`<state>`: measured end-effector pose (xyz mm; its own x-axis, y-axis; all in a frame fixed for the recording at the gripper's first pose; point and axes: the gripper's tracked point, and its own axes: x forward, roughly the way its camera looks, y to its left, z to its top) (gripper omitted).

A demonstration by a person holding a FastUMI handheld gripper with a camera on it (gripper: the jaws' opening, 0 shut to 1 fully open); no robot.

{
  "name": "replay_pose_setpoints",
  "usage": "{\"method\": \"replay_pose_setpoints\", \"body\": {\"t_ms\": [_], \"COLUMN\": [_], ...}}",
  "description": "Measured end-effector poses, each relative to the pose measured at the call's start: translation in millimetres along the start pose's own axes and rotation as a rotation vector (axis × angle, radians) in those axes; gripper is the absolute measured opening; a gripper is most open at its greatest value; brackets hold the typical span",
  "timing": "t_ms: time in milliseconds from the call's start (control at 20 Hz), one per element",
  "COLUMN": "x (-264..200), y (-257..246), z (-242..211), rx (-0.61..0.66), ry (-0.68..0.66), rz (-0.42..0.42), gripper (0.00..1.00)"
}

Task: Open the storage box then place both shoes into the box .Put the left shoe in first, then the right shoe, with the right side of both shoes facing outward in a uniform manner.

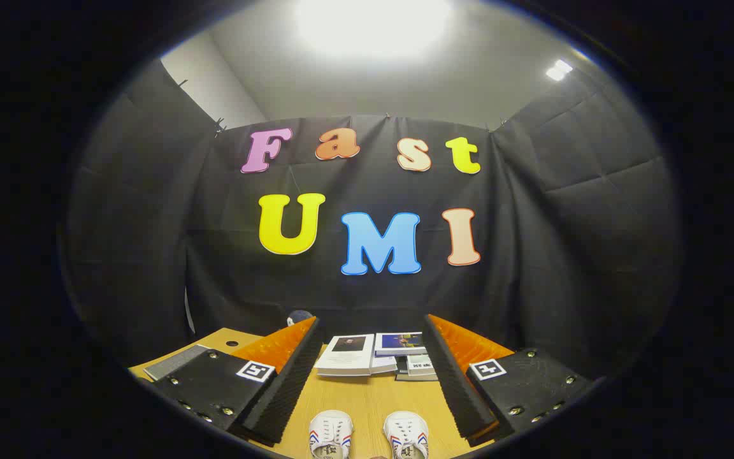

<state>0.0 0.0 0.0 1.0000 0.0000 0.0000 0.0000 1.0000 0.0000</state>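
Two white lace-up shoes with red and blue side stripes stand side by side on the wooden table, toes pointing away from me: the left one (331, 433) and the right one (406, 435). My gripper (371, 326) is held above and behind them, open wide, with nothing between its fingers. Both shoes lie low between the finger bases, well short of the fingertips (311, 326).
Beyond the fingers a stack of books and booklets (376, 354) lies at the back of the wooden table (367, 395). A dark round object (299, 316) peeks behind the left fingertip. A grey flat pad (176, 361) lies at the table's left.
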Motion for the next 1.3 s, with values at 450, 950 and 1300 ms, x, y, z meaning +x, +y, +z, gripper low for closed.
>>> {"method": "replay_pose_setpoints", "body": {"t_ms": [450, 950, 1300], "x": [-1.3, -2.1, -3.0], "y": [2.5, 16.2, 51.0], "z": [3.4, -5.4, -37.0], "rx": [-0.004, 0.053, 0.282], "ry": [-0.006, 0.019, 0.137], "rz": [0.018, 0.076, 0.205], "gripper": [0.96, 0.96, 0.97]}}
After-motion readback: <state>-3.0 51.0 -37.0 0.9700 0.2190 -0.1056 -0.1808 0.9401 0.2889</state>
